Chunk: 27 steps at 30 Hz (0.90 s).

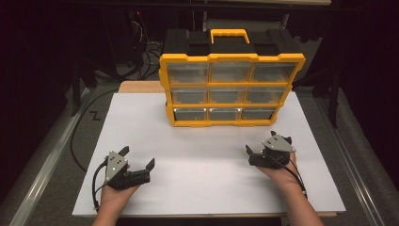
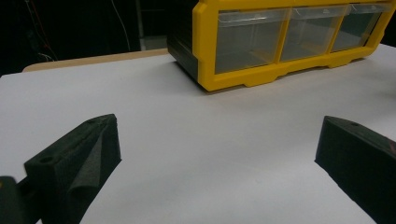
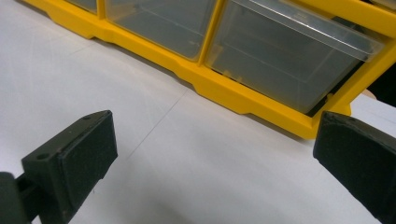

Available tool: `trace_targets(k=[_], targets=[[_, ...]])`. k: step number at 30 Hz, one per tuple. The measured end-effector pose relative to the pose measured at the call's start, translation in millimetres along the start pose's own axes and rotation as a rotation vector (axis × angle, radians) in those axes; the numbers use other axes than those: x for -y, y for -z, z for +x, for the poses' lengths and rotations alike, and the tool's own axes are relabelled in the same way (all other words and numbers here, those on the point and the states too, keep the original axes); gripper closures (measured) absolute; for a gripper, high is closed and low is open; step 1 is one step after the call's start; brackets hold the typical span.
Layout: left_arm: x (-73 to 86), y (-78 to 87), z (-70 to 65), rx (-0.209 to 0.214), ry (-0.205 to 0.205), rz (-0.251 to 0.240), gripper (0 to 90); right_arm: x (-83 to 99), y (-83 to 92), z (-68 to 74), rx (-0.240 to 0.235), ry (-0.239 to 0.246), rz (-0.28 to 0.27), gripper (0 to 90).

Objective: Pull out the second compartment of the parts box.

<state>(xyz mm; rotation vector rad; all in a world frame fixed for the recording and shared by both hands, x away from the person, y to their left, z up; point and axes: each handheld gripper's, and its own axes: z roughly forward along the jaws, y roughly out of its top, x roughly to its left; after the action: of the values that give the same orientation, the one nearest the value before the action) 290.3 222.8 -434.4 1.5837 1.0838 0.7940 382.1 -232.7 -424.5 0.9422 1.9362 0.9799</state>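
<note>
Scene: a person rests two hand-held grippers on a white table board (image 1: 207, 160), facing a yellow-and-black plastic organiser cabinet with nine clear drawers (image 1: 229, 80).
Cabinet: upright near the board's far edge, about midway along it, its long axis along that edge, drawer fronts turned to the person.
Left gripper (image 1: 138, 160): near the front-left corner, jaws spread wide, nothing between them.
Right gripper (image 1: 267, 143): toward the right edge, jaws equally wide apart and empty (its own view looks straight at the bottom row).
Key relation: the cabinet lies ahead of both sets of fingers; the right gripper looks the nearer, closest to the bottom-right clear drawer (image 3: 289, 56).
Likely next: a forward reach to a drawer front.
</note>
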Motion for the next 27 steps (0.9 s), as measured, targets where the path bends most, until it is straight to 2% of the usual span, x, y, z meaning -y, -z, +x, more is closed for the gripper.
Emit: trace_targets(k=[7,11,14,17,18,23,24,25,26,27], targets=[[0.2,-0.8,-0.9,0.001,-0.002,0.005,0.7,1.1,0.3,0.5,0.003,0.02,0.006,1.0],[0.2,-1.5,-1.2,0.0,-0.004,0.006,0.7,2.1,-0.1,2.2,0.011,0.058,0.014,1.0],[0.8,-1.7,-1.5,0.003,-0.008,0.016,0.7,3.5,-1.5,4.3,0.027,0.12,0.027,1.0],[0.9,-1.7,-1.9,0.003,-0.009,0.015,0.7,3.9,-2.5,6.1,0.026,0.14,0.038,1.0],[0.9,-1.7,-2.1,0.004,-0.01,0.014,0.7,4.2,-3.4,8.0,0.025,0.167,0.046,1.0],[1.0,-1.6,-2.5,0.002,-0.014,0.012,0.7,3.5,-3.5,13.3,0.024,0.211,0.053,1.0],[1.1,-1.6,-2.7,0.004,-0.019,0.014,0.7,2.9,-3.5,17.1,0.028,0.248,0.055,1.0],[1.1,-1.6,-2.7,0.004,-0.019,0.014,0.7,2.9,-3.5,17.1,0.028,0.248,0.055,1.0],[1.0,-1.8,-3.4,0.008,-0.021,0.015,0.7,2.0,-3.5,20.7,0.026,0.283,0.052,1.0],[1.0,-1.8,-3.4,0.008,-0.021,0.015,0.7,2.0,-3.5,20.7,0.026,0.283,0.052,1.0]])
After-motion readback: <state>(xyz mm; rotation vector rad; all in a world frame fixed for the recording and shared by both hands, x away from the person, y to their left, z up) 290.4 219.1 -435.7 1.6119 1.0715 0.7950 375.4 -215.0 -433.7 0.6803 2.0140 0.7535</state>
